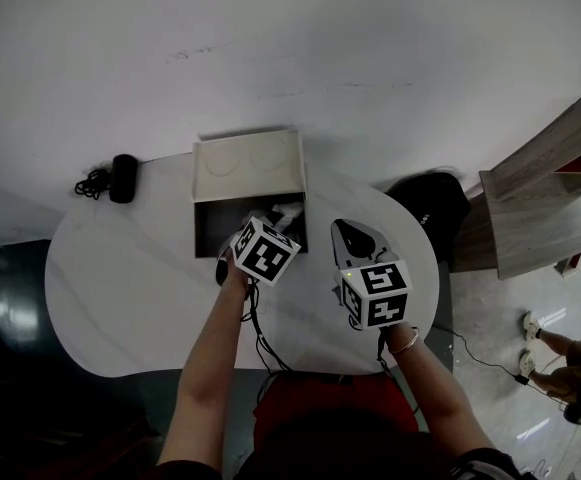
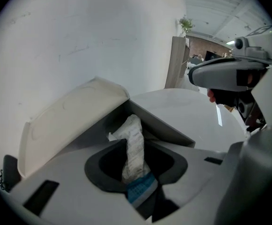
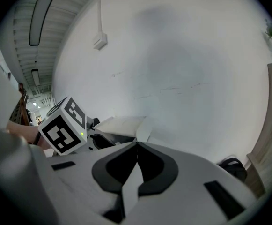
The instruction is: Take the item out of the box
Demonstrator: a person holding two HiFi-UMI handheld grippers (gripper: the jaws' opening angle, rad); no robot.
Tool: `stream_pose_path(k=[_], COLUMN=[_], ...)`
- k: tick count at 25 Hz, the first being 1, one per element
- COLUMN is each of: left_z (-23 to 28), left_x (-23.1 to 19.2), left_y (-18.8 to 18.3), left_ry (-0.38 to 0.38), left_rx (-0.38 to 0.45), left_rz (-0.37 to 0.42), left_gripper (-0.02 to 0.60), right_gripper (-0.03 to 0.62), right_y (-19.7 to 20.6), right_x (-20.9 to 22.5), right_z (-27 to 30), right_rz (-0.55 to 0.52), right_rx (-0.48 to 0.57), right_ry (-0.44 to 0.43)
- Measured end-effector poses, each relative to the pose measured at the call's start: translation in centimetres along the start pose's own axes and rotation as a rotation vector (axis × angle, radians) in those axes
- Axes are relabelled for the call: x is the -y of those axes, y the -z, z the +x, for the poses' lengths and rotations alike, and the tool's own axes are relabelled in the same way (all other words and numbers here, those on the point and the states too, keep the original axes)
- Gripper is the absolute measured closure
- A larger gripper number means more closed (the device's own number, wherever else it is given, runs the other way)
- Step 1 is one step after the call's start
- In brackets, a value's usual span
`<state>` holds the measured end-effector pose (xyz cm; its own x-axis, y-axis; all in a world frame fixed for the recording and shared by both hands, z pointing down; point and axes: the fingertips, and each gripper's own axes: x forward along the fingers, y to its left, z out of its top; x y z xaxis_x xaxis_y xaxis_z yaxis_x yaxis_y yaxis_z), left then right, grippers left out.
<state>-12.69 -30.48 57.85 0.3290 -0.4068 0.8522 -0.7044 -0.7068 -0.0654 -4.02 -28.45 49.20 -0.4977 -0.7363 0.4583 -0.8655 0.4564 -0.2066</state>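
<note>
An open box (image 1: 213,230) with its white lid (image 1: 248,166) raised stands at the back of the white table (image 1: 120,288). In the head view my left gripper (image 1: 273,218) reaches into the box's right side. The left gripper view shows a white packet with a blue end (image 2: 133,128) standing between the jaws of the left gripper (image 2: 136,143), which pinch it just above the box's dark inside wall (image 2: 161,124). My right gripper (image 1: 348,232) hovers right of the box, and in its own view the right gripper (image 3: 136,145) is shut and holds nothing.
A black cylinder with a coiled cable (image 1: 118,178) lies at the table's back left. A black bag or seat (image 1: 435,203) and wooden shelving (image 1: 540,208) stand to the right of the table. A person's feet (image 1: 542,333) show on the floor at far right.
</note>
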Motion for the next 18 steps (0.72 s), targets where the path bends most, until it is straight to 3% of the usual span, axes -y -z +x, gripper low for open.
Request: stream_pose_path(k=[18], left_z=[-5.8], left_x=[0.2], left_y=[-2.6], left_ry=[-0.135], left_rx=[0.166], left_rz=[-0.001], left_gripper=[0.453], right_gripper=[0.579], right_y=[-0.4], right_x=[-1.6], right_z=[-2.0], right_rz=[-0.005], right_rx=[0.029], right_ry=[-0.018])
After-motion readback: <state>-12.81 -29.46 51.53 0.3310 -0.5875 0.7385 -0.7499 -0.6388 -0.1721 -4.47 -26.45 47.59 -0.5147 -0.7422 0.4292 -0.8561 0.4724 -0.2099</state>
